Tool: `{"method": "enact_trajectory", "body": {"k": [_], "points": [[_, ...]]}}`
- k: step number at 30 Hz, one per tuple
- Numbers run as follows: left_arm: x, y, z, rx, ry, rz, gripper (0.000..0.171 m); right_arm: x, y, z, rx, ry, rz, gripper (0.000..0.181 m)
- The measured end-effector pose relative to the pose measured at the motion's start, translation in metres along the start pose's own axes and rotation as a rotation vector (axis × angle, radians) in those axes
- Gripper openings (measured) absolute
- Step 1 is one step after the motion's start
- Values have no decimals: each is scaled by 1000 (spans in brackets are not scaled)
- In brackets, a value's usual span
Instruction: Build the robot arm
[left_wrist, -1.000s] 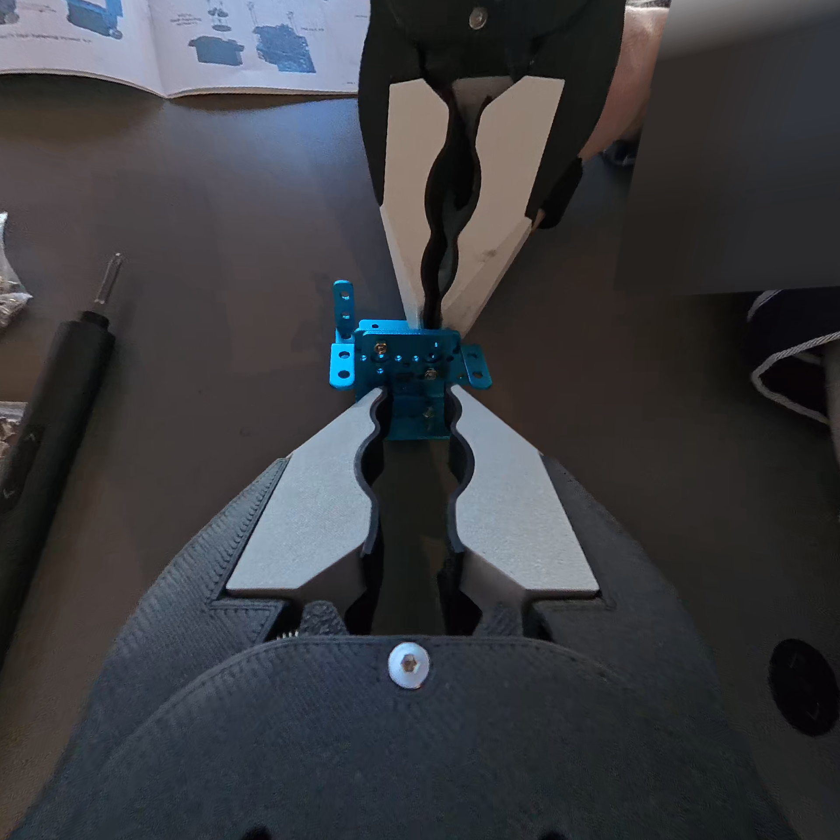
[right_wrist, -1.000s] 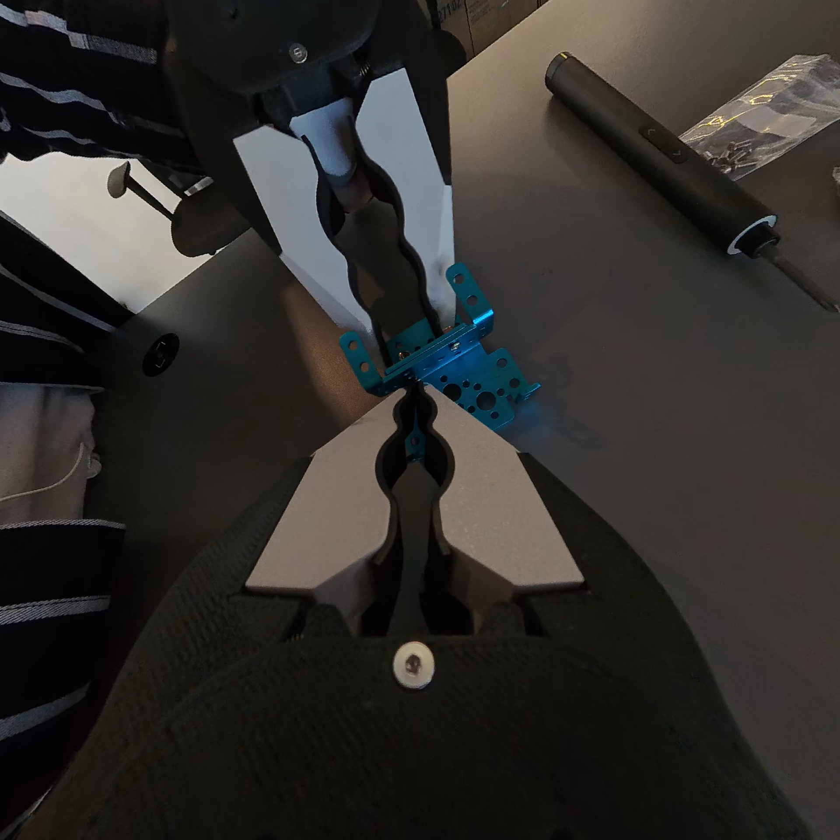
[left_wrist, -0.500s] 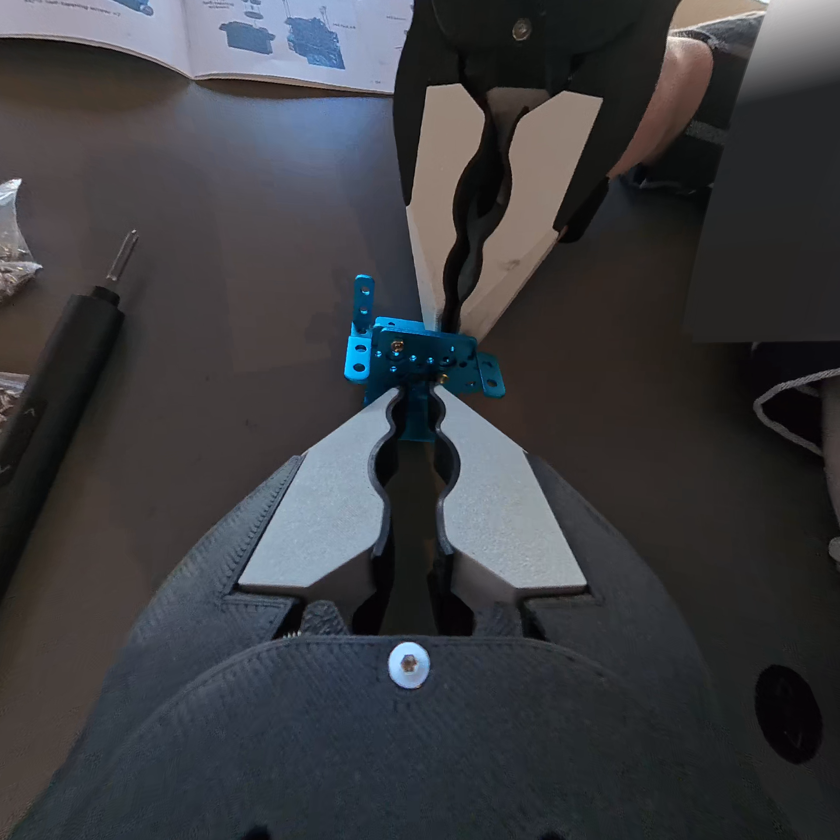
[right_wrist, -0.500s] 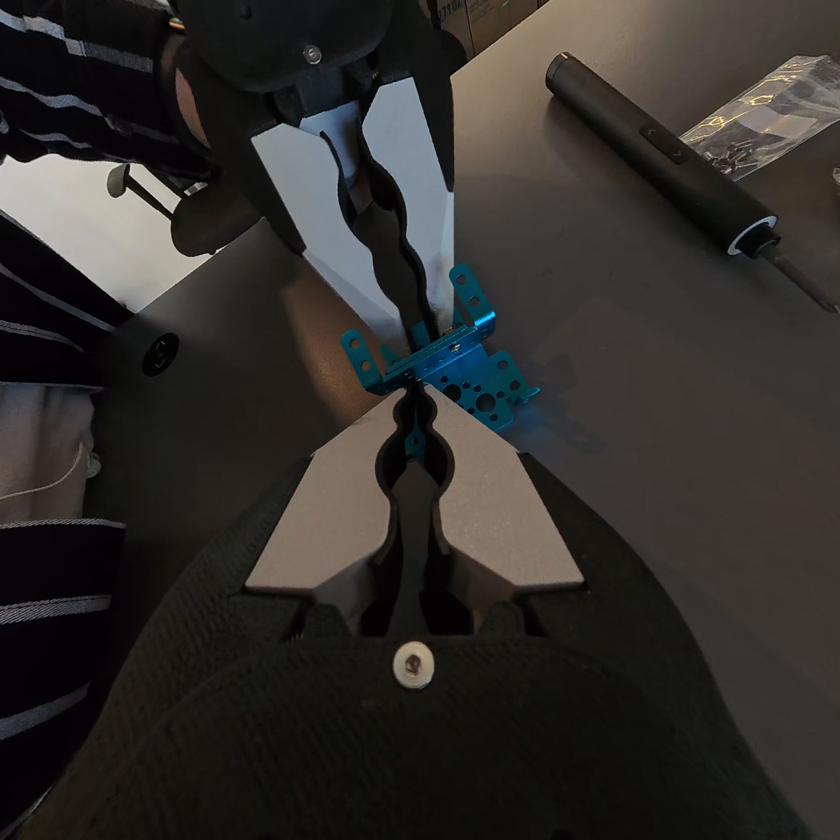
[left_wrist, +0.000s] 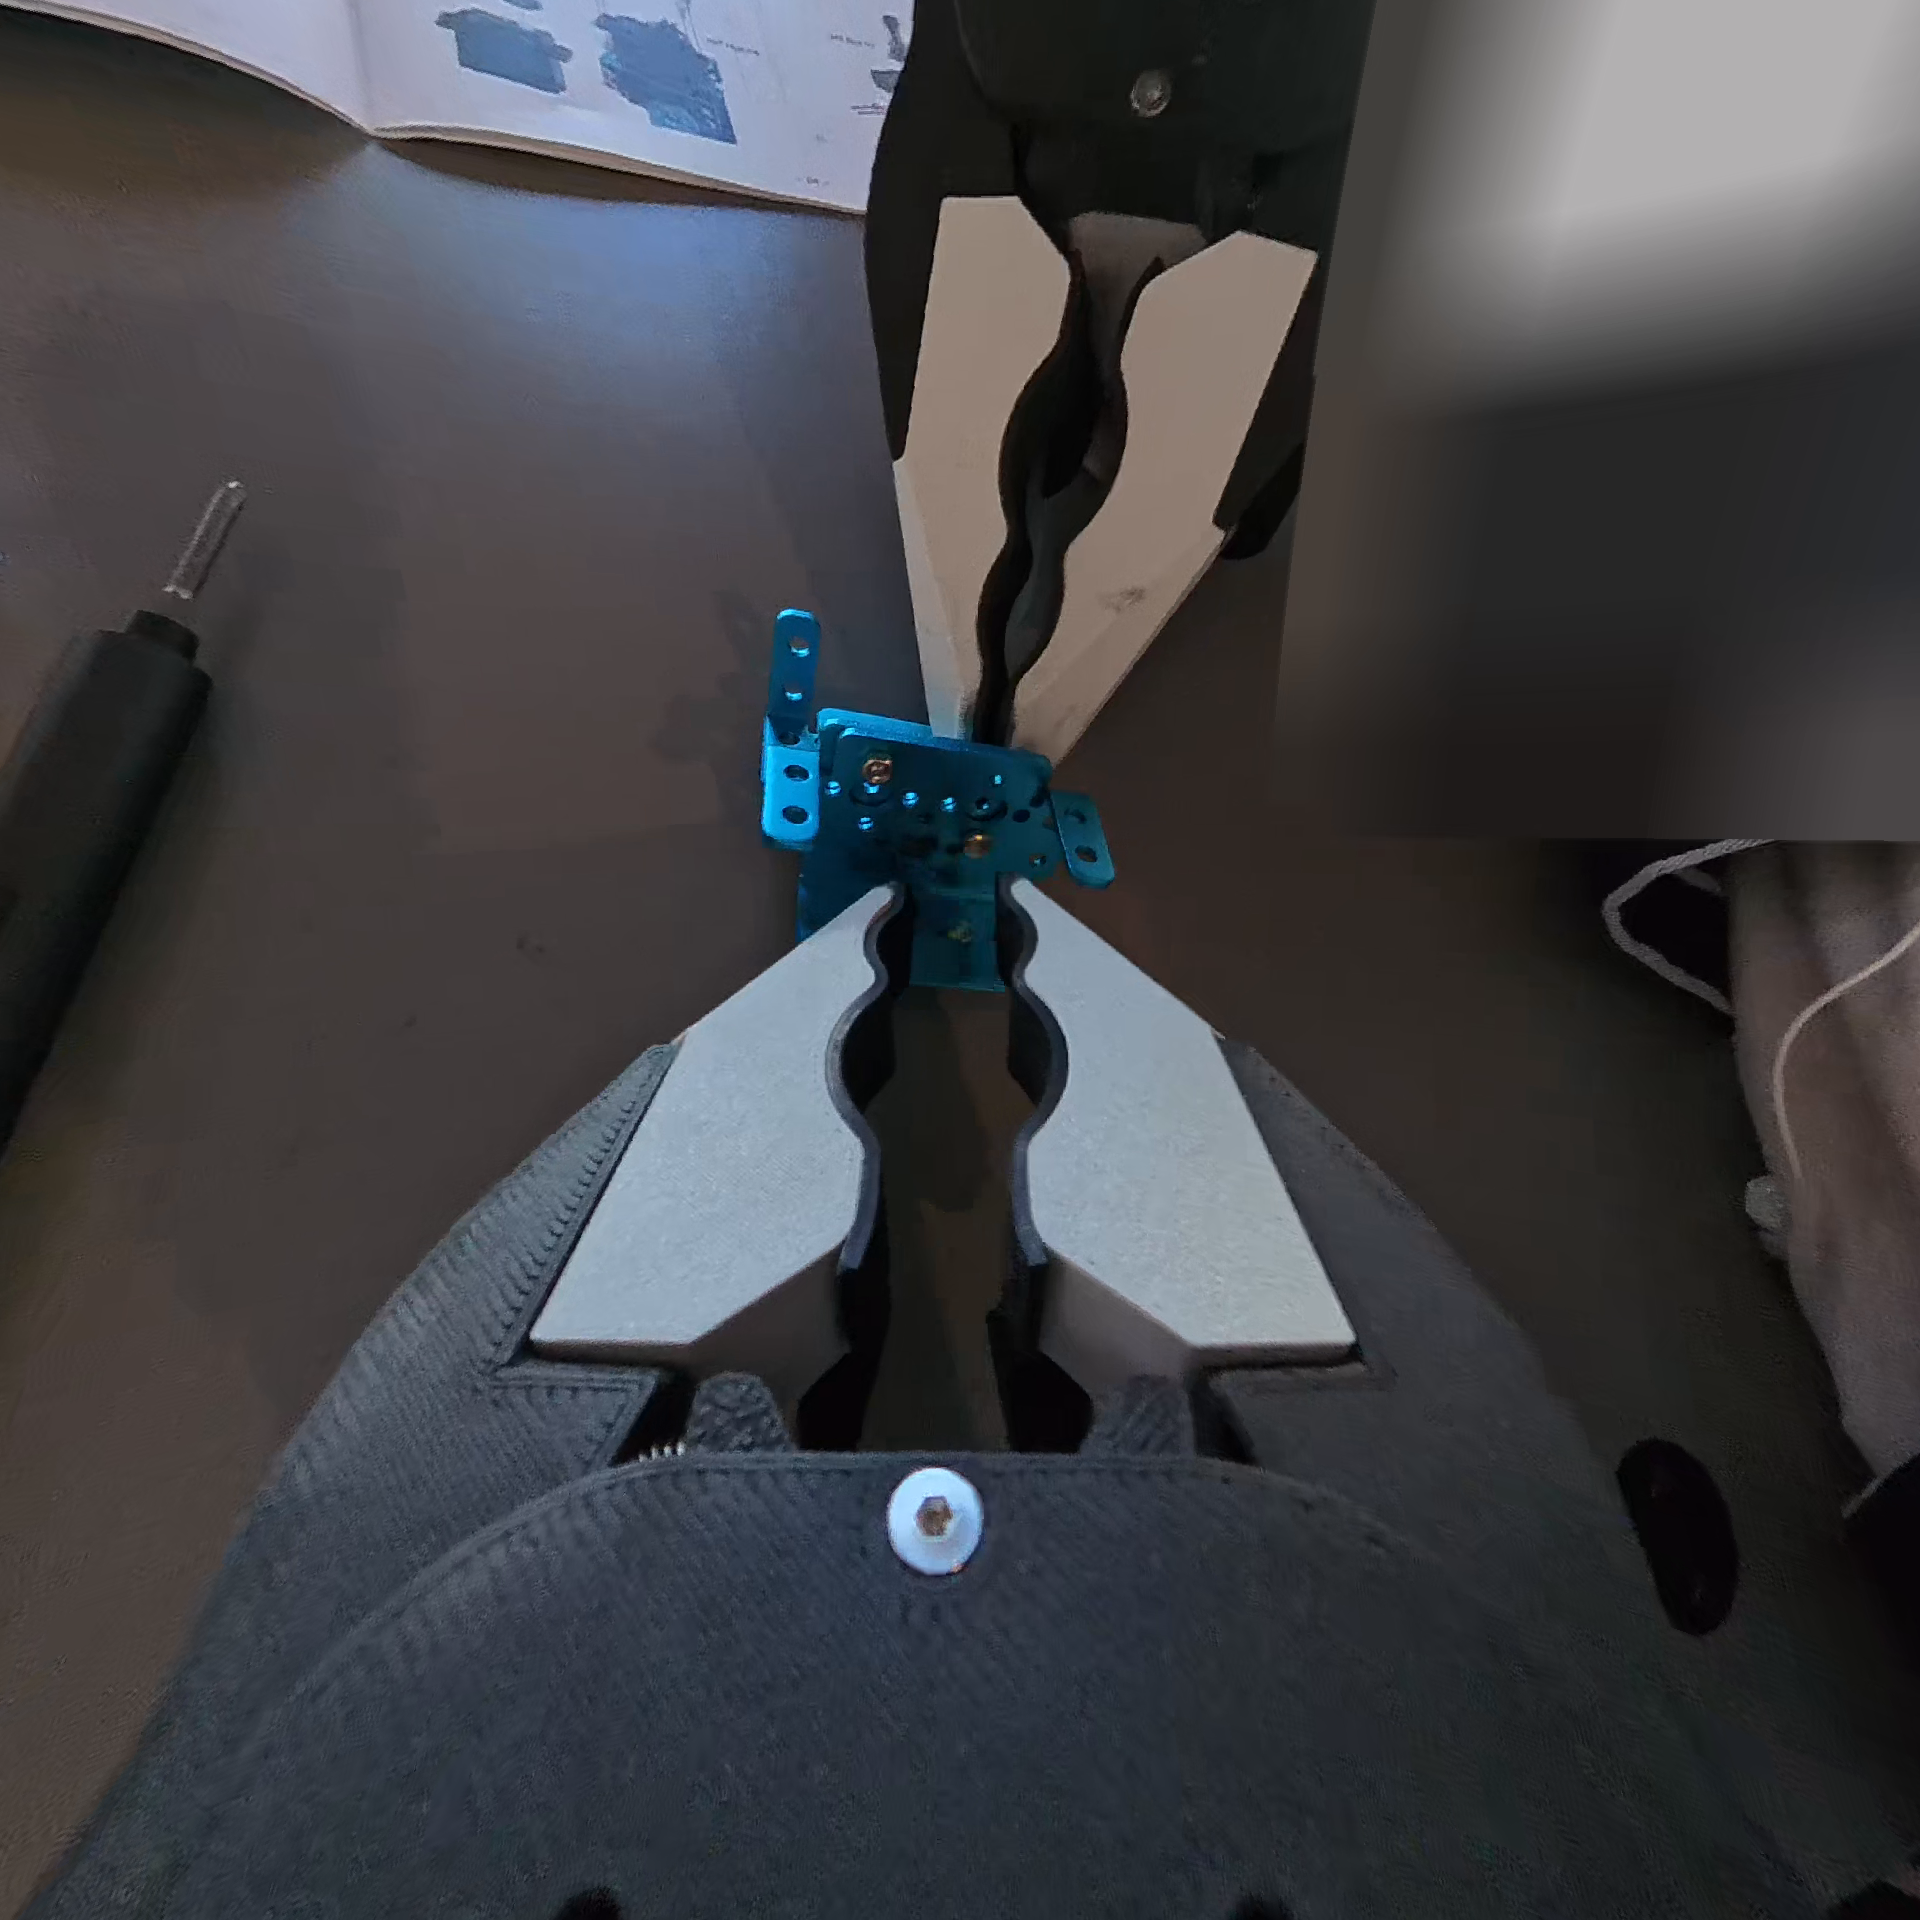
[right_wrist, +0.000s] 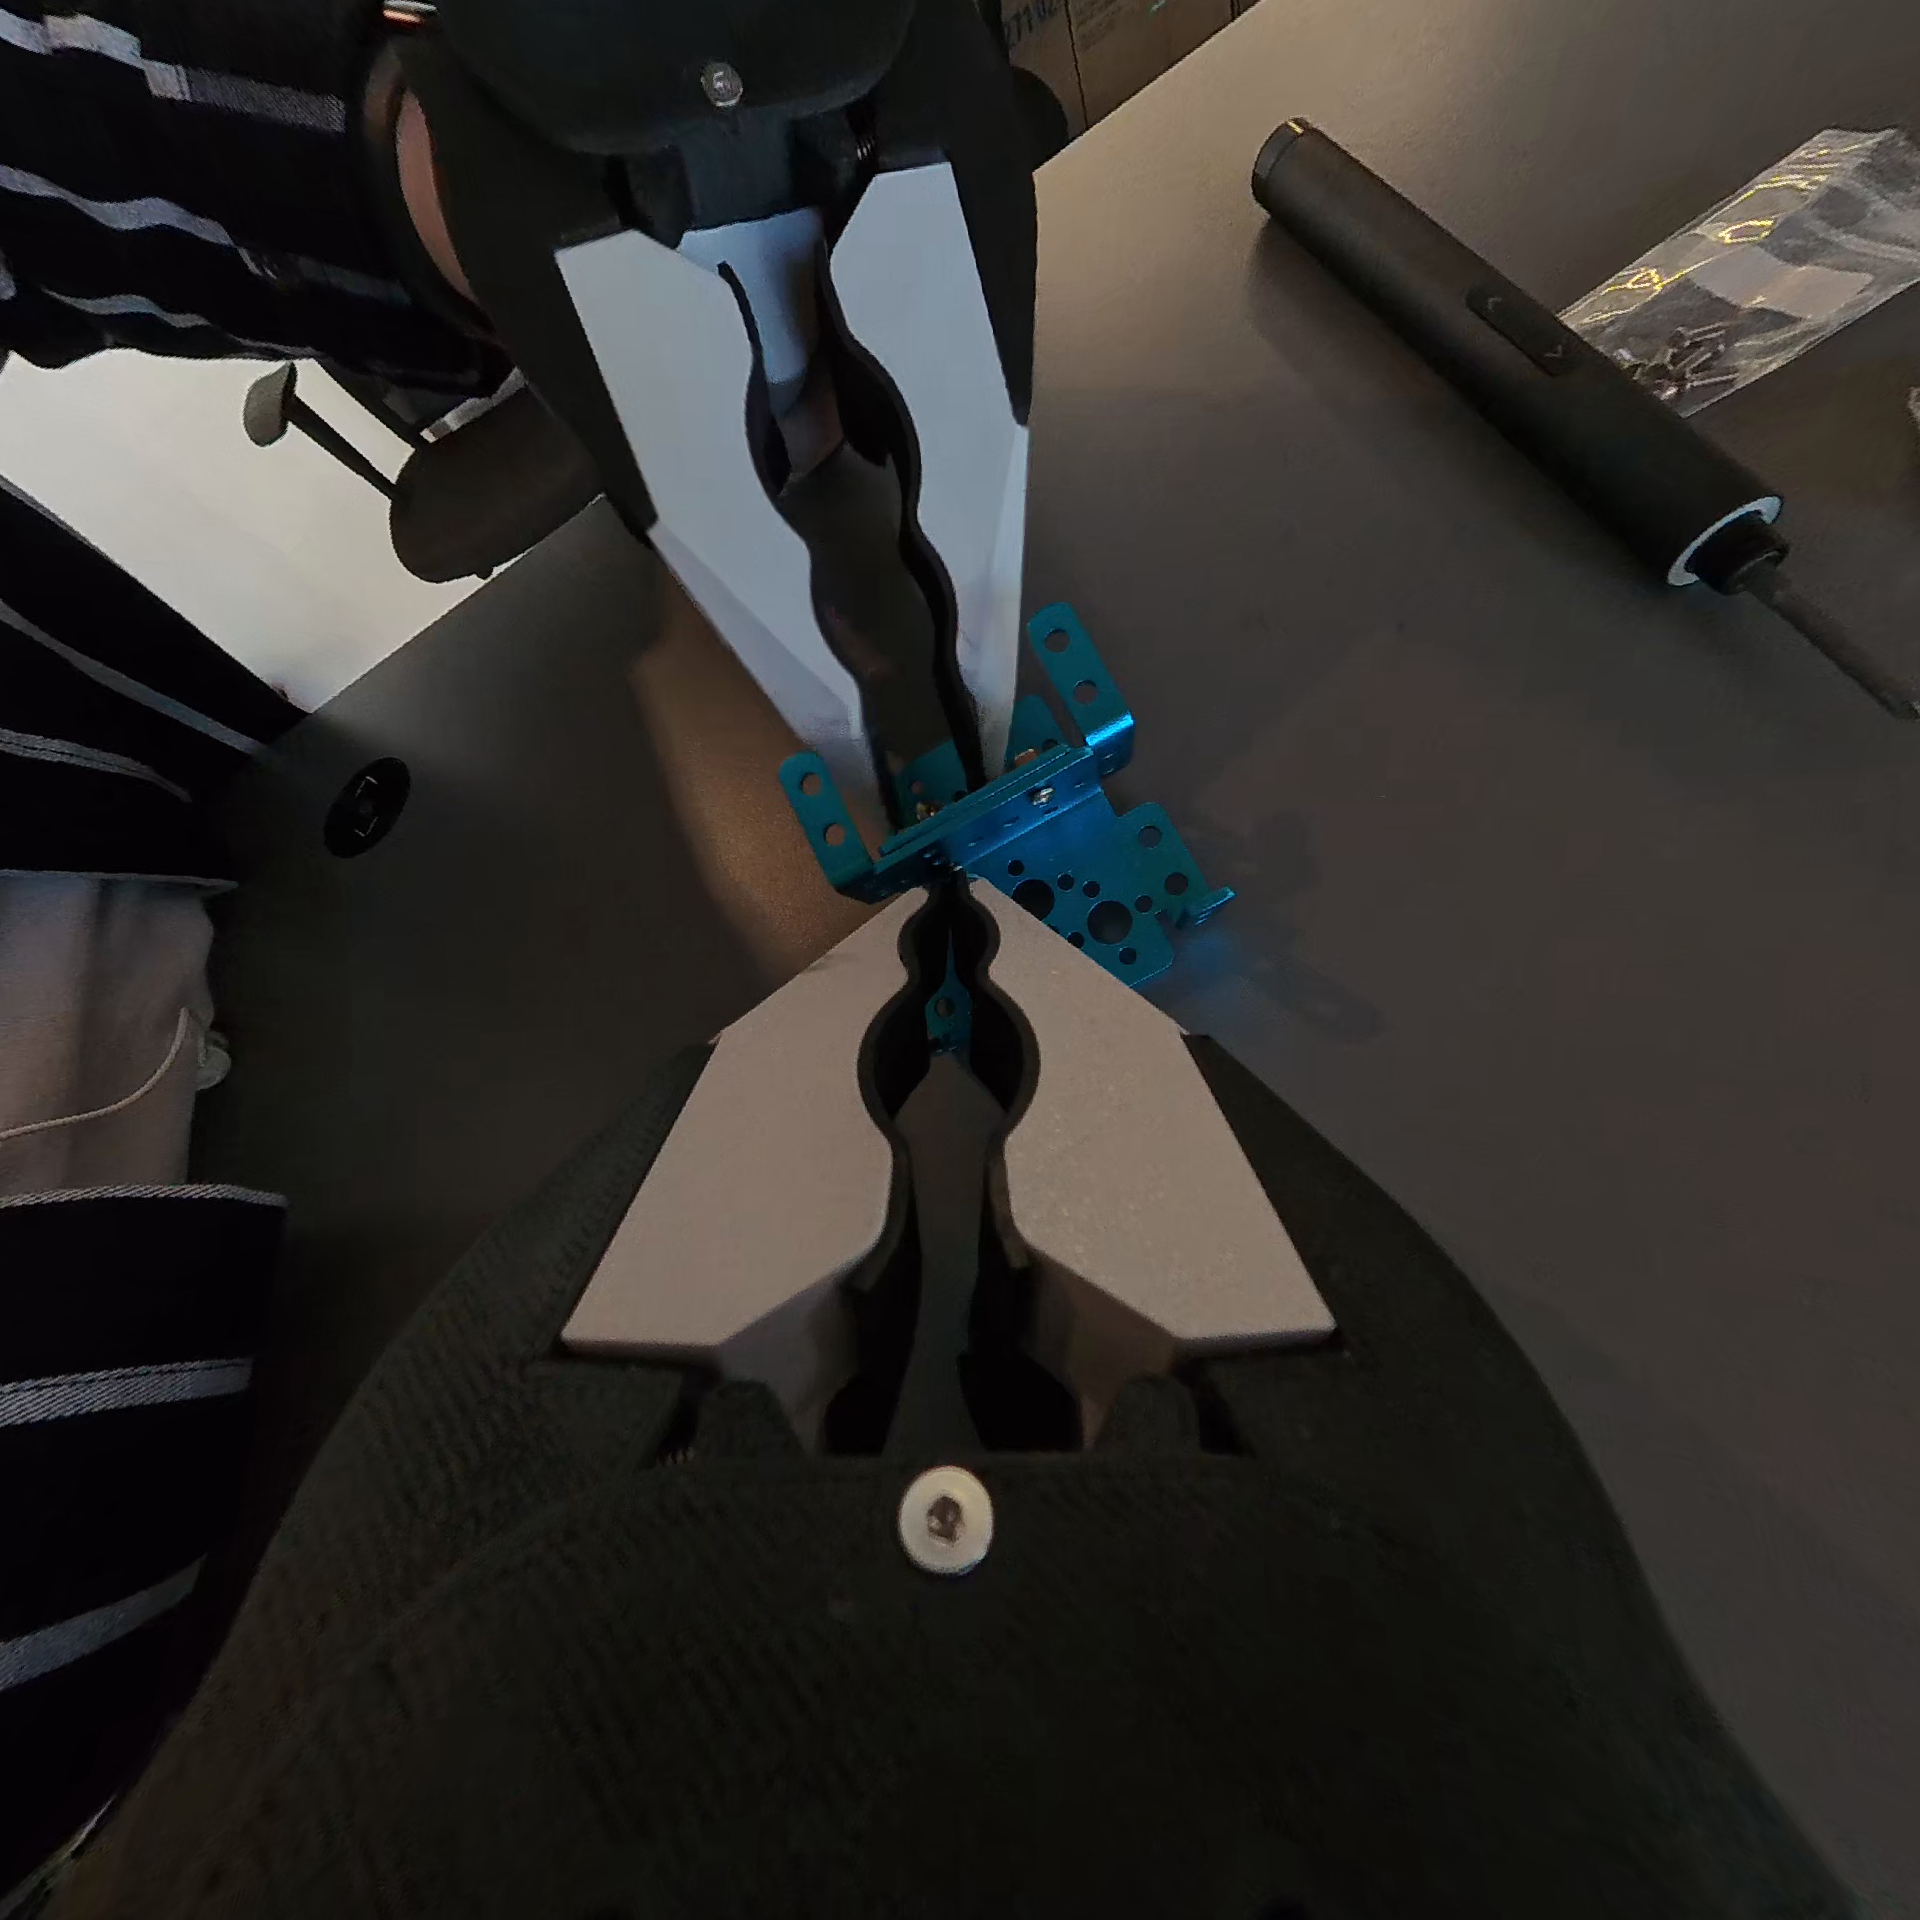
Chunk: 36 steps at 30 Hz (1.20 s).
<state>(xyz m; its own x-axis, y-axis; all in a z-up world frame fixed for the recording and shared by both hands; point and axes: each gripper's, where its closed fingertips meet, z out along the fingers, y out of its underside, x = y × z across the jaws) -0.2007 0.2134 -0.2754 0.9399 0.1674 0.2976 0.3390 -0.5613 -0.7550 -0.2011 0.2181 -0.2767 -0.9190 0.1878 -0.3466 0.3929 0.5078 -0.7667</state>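
While both claws meet over the dark counter (left_wrist: 468, 416), we see the blue metal bracket assembly (left_wrist: 925, 821) sitting between them near the counter's middle. The left claw (left_wrist: 951, 914) has its fingers slightly spread around the bracket's lower tab; we cannot tell if they press it. The right claw (right_wrist: 951, 894) is pressed together, pinching the bracket's thin edge. A black electric screwdriver (right_wrist: 1527, 364) lies well apart, beside a clear bag of screws (right_wrist: 1766, 260). An open instruction booklet (left_wrist: 520, 62) lies at the far edge.
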Motion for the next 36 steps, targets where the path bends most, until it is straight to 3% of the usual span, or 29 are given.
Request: {"method": "enact_trajectory", "body": {"k": [9, 21, 36], "points": [[-4, -8, 0, 59, 62, -174, 22, 0, 0, 0, 0, 0, -2, 1], [-4, -7, 3, 44, 66, -207, 25, 0, 0, 0, -1, 0, -4, 1], [-2, -1, 5, -7, 39, -174, 16, 0, 0, 1, -1, -1, -3, 1]]}}
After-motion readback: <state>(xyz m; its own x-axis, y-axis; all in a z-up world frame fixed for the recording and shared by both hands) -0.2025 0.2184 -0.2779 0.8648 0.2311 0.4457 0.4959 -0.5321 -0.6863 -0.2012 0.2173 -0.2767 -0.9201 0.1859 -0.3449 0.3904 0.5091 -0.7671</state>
